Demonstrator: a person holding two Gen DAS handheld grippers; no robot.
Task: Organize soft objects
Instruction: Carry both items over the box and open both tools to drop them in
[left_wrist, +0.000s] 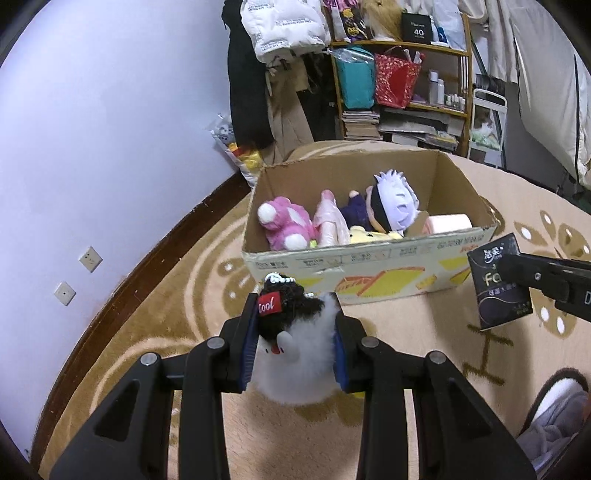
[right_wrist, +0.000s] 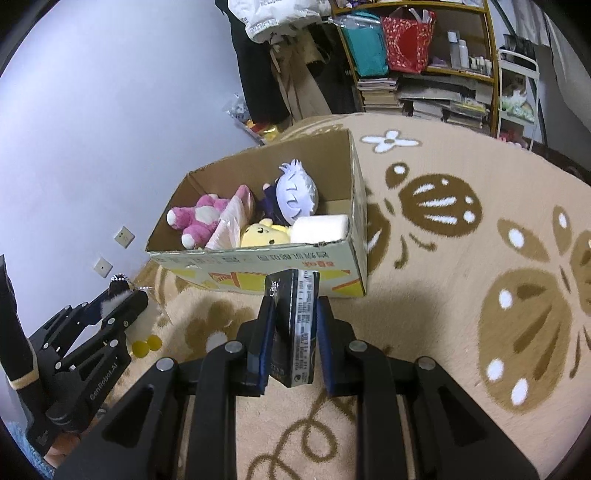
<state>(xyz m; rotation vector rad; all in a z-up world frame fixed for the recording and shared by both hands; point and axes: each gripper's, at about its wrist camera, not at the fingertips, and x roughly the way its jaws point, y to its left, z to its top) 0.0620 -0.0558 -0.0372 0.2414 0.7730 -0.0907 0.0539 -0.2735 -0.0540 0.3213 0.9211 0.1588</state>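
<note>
My left gripper (left_wrist: 295, 332) is shut on a white fluffy plush toy (left_wrist: 306, 354) with a black knit hat and a red "Cool" tag, held above the carpet in front of the cardboard box (left_wrist: 369, 266). My right gripper (right_wrist: 293, 332) is shut on a dark tissue pack (right_wrist: 295, 325), also just in front of the box (right_wrist: 258, 258). The box holds a pink plush (left_wrist: 284, 221), a white-haired doll (left_wrist: 391, 201), a yellow plush (right_wrist: 264, 232) and a pink-white tissue roll (right_wrist: 321, 229). The tissue pack also shows in the left wrist view (left_wrist: 498, 284).
A beige patterned carpet (right_wrist: 461, 295) covers the floor. A lilac wall (left_wrist: 92, 147) with sockets runs along the left. A cluttered shelf (left_wrist: 402, 74) with bags and books stands behind the box. A grey slipper (left_wrist: 554, 413) lies at the right.
</note>
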